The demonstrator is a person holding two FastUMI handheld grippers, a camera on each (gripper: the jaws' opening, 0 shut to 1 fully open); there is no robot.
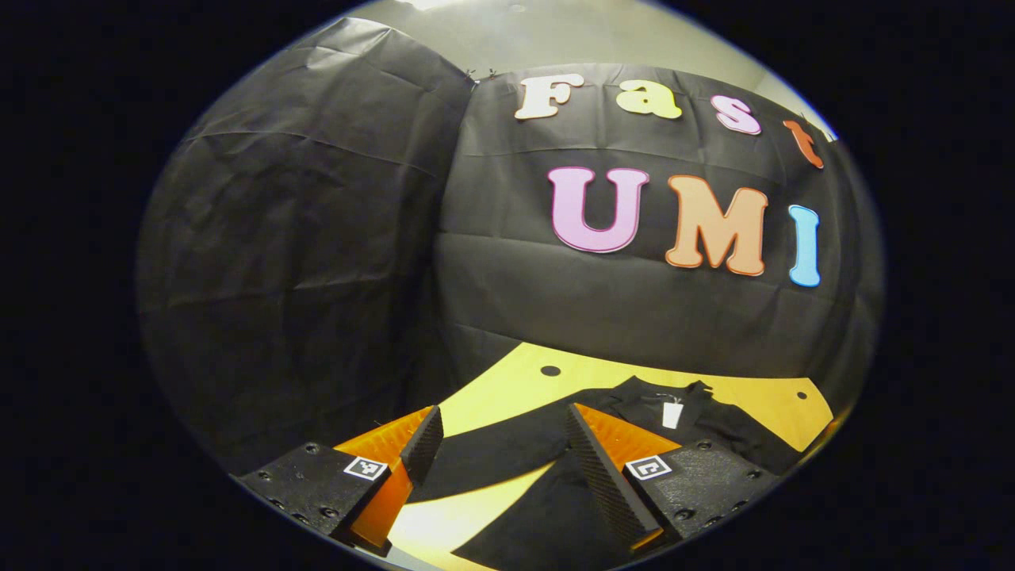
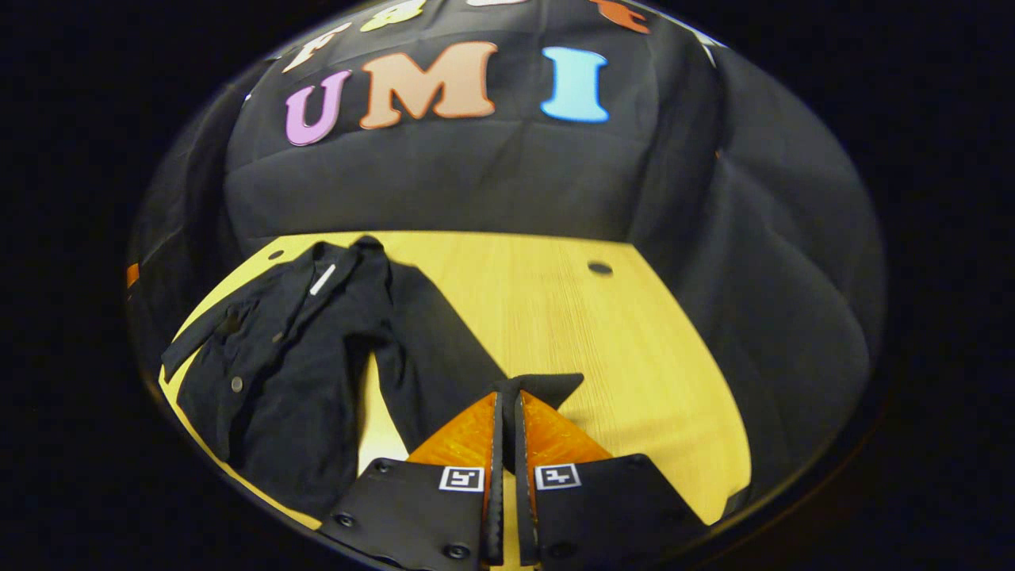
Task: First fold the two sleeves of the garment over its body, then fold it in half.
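A dark button-front jacket (image 2: 277, 373) lies flat on the yellow wooden table (image 2: 603, 341), collar toward the back wall, with a white tag (image 2: 322, 279) at the neck. One sleeve (image 2: 432, 341) runs out from the shoulder to its cuff (image 2: 555, 386). My right gripper (image 2: 507, 396) is shut on that cuff at its fingertips. In the left gripper view the other sleeve (image 1: 492, 454) lies as a dark band across the table. My left gripper (image 1: 503, 412) stands open above it, one finger to each side. The jacket's body (image 1: 714, 424) and tag (image 1: 672, 414) lie beyond to the right.
Black cloth walls close the booth on the far side and on both flanks. The table has small round holes (image 2: 600, 268) (image 1: 550, 370) near its far edge. Bare wood (image 2: 650, 381) spreads to the right of the held cuff.
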